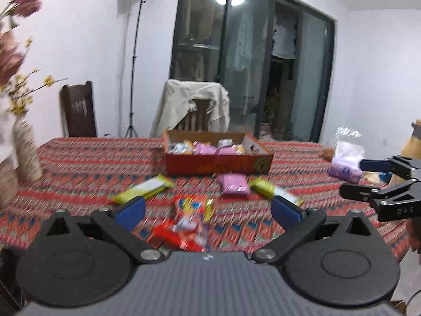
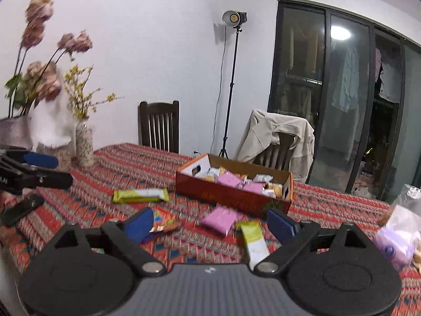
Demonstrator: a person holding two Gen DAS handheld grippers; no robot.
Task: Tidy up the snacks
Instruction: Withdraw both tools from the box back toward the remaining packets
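An orange cardboard box (image 1: 218, 167) (image 2: 231, 197) stands mid-table with several pink and yellow snack packets inside. In front of it lie a pink packet (image 1: 235, 184) (image 2: 219, 220), two yellow-green bars (image 1: 143, 188) (image 1: 273, 191) (image 2: 140, 195) (image 2: 254, 239), and blurred red packets (image 1: 184, 226). My left gripper (image 1: 208, 208) (image 2: 56, 171) hovers open over the red packets, holding nothing. My right gripper (image 2: 210, 222) (image 1: 357, 178) is open above the pink packet and the nearer bar, also holding nothing. A small brown wrapper (image 2: 165, 227) lies by its left finger.
A red patterned cloth covers the table (image 1: 79, 158). A vase of flowers (image 1: 26, 150) (image 2: 84, 144) stands at the left edge. A plastic bag with a purple tissue pack (image 1: 344, 168) (image 2: 394, 239) sits at the right. A flat black object (image 2: 22, 209) lies near the left. Two chairs stand behind the table.
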